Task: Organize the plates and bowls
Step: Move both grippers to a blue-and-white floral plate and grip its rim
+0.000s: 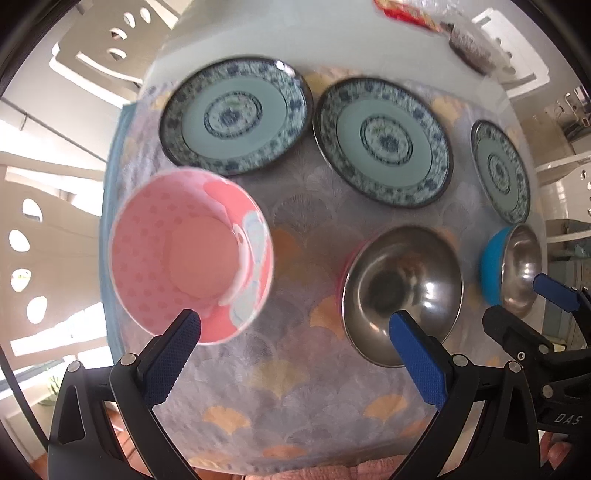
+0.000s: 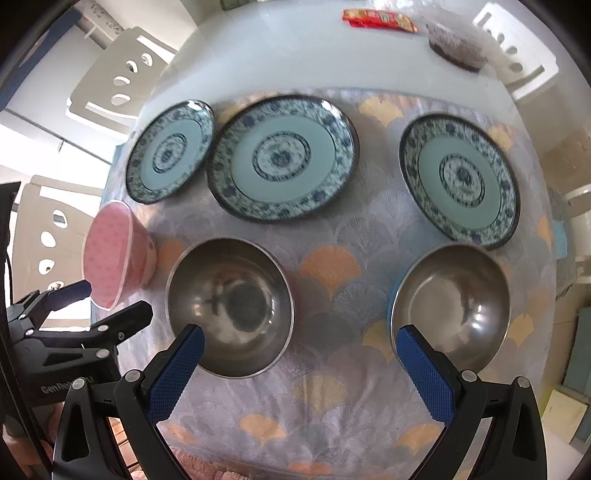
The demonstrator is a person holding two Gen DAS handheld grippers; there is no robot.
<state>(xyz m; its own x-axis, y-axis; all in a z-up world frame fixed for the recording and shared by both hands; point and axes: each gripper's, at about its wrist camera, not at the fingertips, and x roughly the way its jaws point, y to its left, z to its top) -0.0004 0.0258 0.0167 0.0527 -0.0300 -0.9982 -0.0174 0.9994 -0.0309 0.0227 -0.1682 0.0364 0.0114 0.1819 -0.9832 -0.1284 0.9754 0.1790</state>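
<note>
Three blue-patterned plates stand in a back row: left (image 1: 234, 116) (image 2: 170, 151), middle (image 1: 382, 142) (image 2: 282, 158), right (image 1: 502, 171) (image 2: 460, 179). In front sit a pink bowl (image 1: 192, 254) (image 2: 110, 254), a steel bowl with a red outside (image 1: 402, 291) (image 2: 231, 306) and a steel bowl with a blue outside (image 1: 513, 269) (image 2: 450, 306). My left gripper (image 1: 295, 325) is open and empty, above the cloth between the pink bowl and the red steel bowl. My right gripper (image 2: 301, 336) is open and empty, between the two steel bowls.
A fan-patterned cloth (image 2: 332, 398) covers the near part of the white table (image 2: 280, 48). A red packet (image 2: 380, 18) and a dark dish (image 2: 456, 48) lie at the far side. White chairs (image 2: 122, 77) stand around the table.
</note>
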